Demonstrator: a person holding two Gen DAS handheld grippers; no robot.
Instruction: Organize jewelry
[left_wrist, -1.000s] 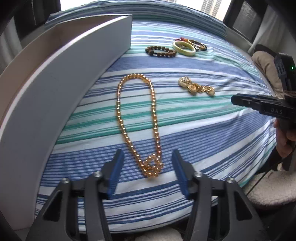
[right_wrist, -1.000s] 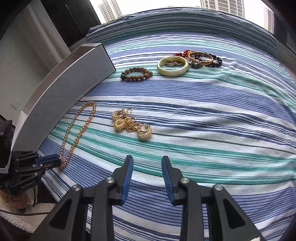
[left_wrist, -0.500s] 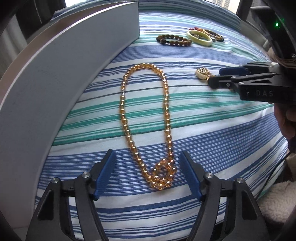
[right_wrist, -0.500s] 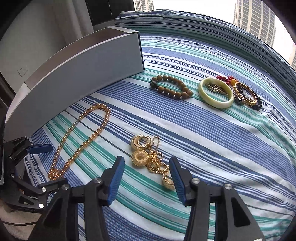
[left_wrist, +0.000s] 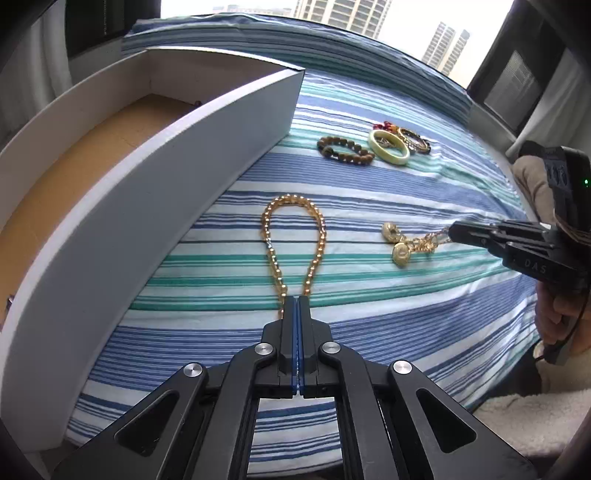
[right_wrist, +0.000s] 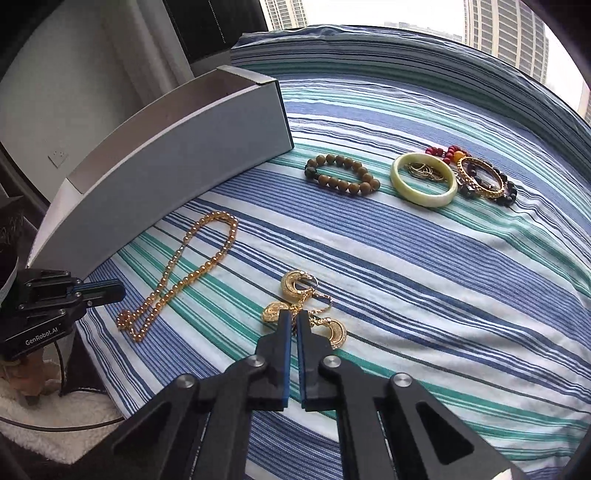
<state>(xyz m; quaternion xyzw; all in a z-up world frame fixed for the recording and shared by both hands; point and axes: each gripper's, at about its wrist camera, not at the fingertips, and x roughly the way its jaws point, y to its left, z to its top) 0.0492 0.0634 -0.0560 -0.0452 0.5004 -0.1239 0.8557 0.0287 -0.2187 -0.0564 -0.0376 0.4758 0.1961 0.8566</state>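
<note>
A gold bead necklace (left_wrist: 293, 242) lies on the striped bedspread (left_wrist: 424, 332); it also shows in the right wrist view (right_wrist: 184, 273). My left gripper (left_wrist: 297, 300) looks shut on the necklace's near end in its own view, while in the right wrist view my left gripper (right_wrist: 118, 290) sits above the near end. A gold chain with round charms (right_wrist: 306, 310) lies to the right. My right gripper (right_wrist: 294, 314) is shut on that chain; it also shows in the left wrist view (left_wrist: 452, 232).
A long white open box (left_wrist: 155, 177) with a tan floor stands on the left. At the back lie a brown bead bracelet (right_wrist: 341, 175), a pale green bangle (right_wrist: 424, 179) and a gold bangle with dark and red beads (right_wrist: 480, 177).
Both grippers were open and have closed: the left on the necklace's near end, the right on the gold chain. The left wrist view now sits higher and shows the box's inside.
</note>
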